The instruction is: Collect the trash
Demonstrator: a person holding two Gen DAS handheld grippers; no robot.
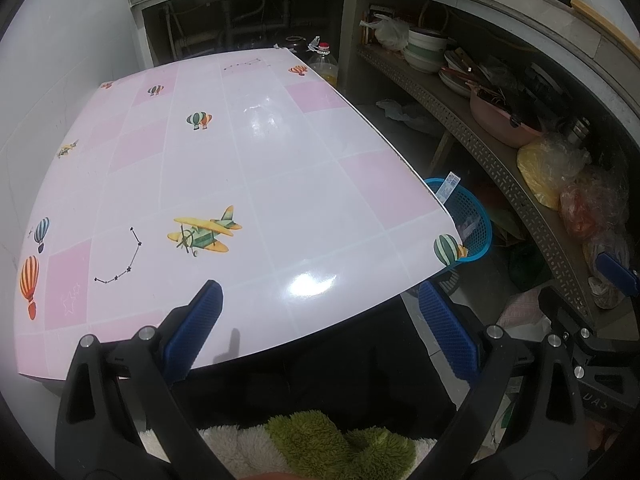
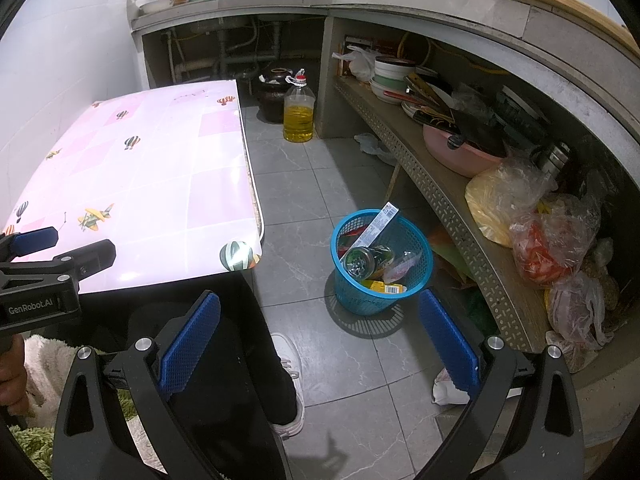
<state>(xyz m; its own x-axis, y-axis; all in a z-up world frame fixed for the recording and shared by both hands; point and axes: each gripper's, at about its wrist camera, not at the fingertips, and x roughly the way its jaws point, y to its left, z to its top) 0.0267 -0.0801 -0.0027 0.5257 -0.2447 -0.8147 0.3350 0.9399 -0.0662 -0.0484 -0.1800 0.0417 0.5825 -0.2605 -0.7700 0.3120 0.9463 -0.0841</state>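
Blue mesh plastic forms the wastebasket [image 2: 380,264], which stands on the grey tiled floor [image 2: 320,184] between the table [image 2: 168,184] and the perforated metal shelf [image 2: 452,216]. Inside it lie a glass jar [image 2: 366,261] on its side, a long flat carton [image 2: 374,229] leaning against the rim, and several wrappers [image 2: 386,286]. In the left wrist view the same basket is partly hidden behind the table's near right corner.

The left gripper [image 1: 320,328] hovers over the near edge of the table, its blue-padded fingers [image 1: 194,332] spread wide apart with nothing between them. The right gripper [image 2: 320,340] is held above the floor, fingers [image 2: 448,344] likewise wide apart and empty, with the basket just ahead of them.

The table carries a glossy pink-and-white checked cover printed with balloons and a biplane [image 1: 204,230]. A bottle of yellow oil [image 2: 299,114] stands on the floor beside the counter's support. Bagged goods [image 2: 548,240] and a pink basin [image 2: 460,152] sit on the shelf. A dark trouser leg and white shoe [image 2: 290,380] of the person show below the right gripper, and a crumpled white scrap [image 2: 448,390] lies on the floor near the right finger.
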